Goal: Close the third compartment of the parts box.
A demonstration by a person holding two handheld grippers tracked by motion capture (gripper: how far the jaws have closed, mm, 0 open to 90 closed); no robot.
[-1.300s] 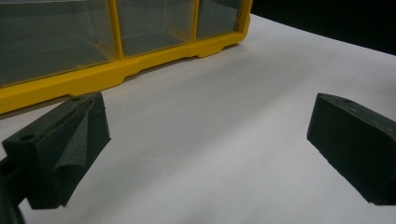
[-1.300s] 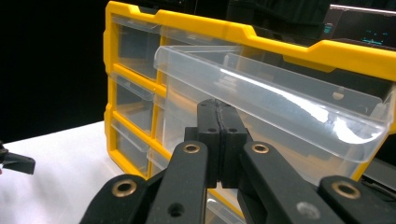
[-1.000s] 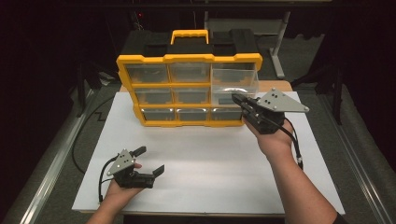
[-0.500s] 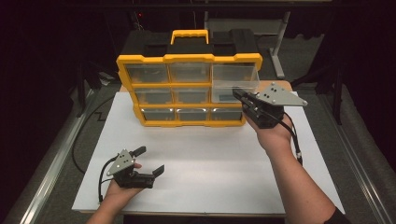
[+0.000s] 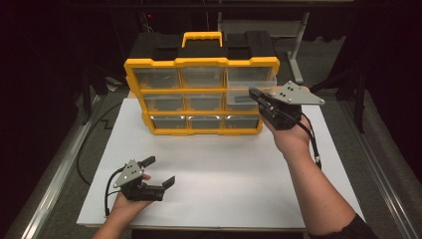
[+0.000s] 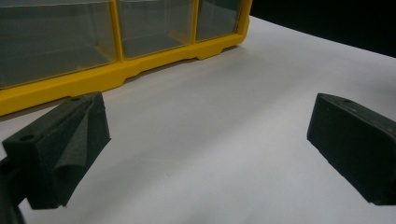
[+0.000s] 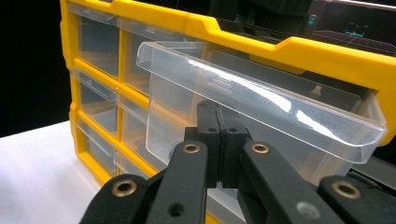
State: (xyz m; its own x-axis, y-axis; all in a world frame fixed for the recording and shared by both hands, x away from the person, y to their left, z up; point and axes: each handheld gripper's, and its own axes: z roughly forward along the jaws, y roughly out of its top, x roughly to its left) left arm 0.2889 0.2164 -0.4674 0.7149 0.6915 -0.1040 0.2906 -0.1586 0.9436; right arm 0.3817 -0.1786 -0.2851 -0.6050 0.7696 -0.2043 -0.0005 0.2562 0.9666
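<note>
Right gripper (image 7: pixel 218 140) has its jaws pressed flat together, nothing between them, tips right under the lip of the clear drawer (image 7: pixel 261 100) (top-right slot, sticking partway out of the yellow organizer (image 5: pixel 201 62)). Left gripper (image 5: pixel 160 172) sits well apart, near the front edge of the white board (image 5: pixel 224 169), jaws wide open.

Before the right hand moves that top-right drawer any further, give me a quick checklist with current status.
1. Right gripper jaws shut: ok.
2. Jaws against the clear drawer front, under its lip: ok; whether they pinch anything, cannot tell.
3. Drawer stands partly out of the yellow organizer: ok.
4. Drawer contents: cannot tell.
5. Left gripper open, low over the white board, away from the organizer: ok.
6. Nothing braces the organizer against sliding: not ok.
</note>
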